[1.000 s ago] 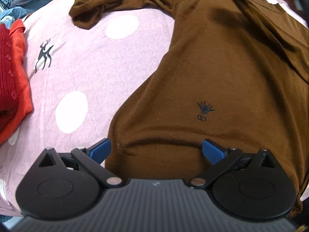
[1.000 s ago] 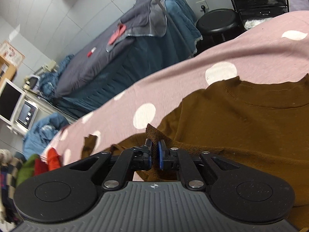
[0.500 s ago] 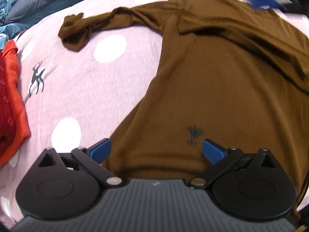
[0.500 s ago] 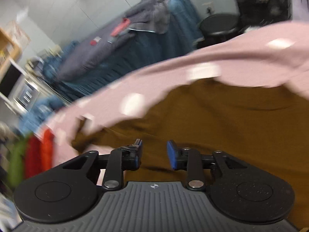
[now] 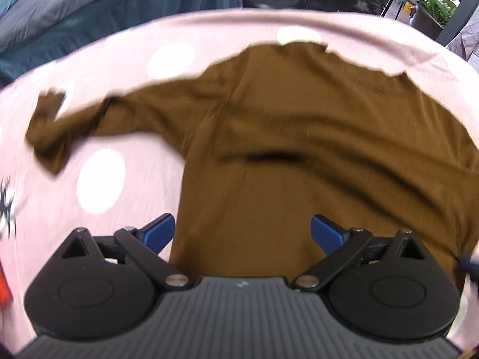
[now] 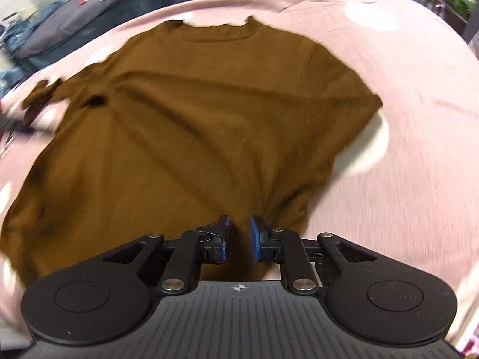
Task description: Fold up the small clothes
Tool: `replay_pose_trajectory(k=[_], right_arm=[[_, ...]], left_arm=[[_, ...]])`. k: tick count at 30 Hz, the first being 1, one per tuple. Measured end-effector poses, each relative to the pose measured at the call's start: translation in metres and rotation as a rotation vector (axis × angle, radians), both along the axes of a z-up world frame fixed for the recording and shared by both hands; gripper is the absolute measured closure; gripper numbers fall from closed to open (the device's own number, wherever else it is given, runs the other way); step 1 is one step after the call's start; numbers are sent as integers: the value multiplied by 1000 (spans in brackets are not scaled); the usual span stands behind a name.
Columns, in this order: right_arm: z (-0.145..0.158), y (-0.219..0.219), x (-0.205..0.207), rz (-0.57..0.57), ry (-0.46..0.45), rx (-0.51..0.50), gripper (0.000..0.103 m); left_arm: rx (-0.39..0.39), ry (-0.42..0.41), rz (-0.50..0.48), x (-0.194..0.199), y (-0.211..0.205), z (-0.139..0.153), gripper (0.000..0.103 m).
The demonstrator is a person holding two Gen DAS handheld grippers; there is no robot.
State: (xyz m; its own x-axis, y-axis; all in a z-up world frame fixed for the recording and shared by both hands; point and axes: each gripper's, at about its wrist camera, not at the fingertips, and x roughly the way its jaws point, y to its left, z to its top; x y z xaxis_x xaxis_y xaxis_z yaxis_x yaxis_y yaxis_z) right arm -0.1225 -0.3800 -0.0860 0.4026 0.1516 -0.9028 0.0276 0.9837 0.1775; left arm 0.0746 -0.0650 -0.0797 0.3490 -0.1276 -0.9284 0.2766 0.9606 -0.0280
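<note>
Two grippers hovering over a part-folded brown top

The right gripper (image 6: 239, 234), jaws narrowly apart and closing on nothing, and the left gripper (image 5: 242, 233), gaping empty, are hanging above the brown top (image 5: 299, 149) lying on the pink spotted sheet (image 5: 101, 176). One sleeve is lying folded across; the other (image 5: 89, 125) is trailing toward nine o'clock. Collar at twelve, hem at six.

A brown sweater (image 6: 191, 113) lies spread on the pink spotted sheet (image 6: 419, 149); the right claw (image 6: 239, 236), jaws closing, hangs over its hem, pinching nothing.
</note>
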Motion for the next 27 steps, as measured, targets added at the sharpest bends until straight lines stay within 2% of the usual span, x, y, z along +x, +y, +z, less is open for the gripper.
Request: replay_pose_trajectory(k=[3, 5, 7, 9, 11, 14, 16, 19, 24, 27], right_arm=[[6, 3, -14, 42, 30, 48, 73], [16, 1, -14, 28, -11, 40, 73], [25, -5, -10, -15, -80, 10, 66], [30, -11, 0, -60, -135, 7, 65], [29, -13, 13, -75, -140, -2, 65], [15, -15, 19, -81, -102, -11, 65], [4, -18, 18, -101, -49, -22, 65], [2, -20, 17, -95, -39, -13, 65], [6, -19, 18, -76, -22, -34, 64], [17, -15, 9, -27, -73, -23, 62]], left_arm=[[33, -30, -3, 25, -20, -4, 4], [45, -34, -11, 40, -32, -10, 4], [58, -35, -31, 51, -44, -16, 4], [73, -33, -54, 56, -54, -22, 4], [92, -23, -90, 57, -63, -33, 4], [189, 38, -127, 57, -70, -54, 1], [160, 29, -106, 54, -61, -54, 0], [175, 49, -76, 52, -45, -55, 0], [334, 10, -57, 47, -13, -53, 0], [310, -5, -17, 42, 12, -41, 0]])
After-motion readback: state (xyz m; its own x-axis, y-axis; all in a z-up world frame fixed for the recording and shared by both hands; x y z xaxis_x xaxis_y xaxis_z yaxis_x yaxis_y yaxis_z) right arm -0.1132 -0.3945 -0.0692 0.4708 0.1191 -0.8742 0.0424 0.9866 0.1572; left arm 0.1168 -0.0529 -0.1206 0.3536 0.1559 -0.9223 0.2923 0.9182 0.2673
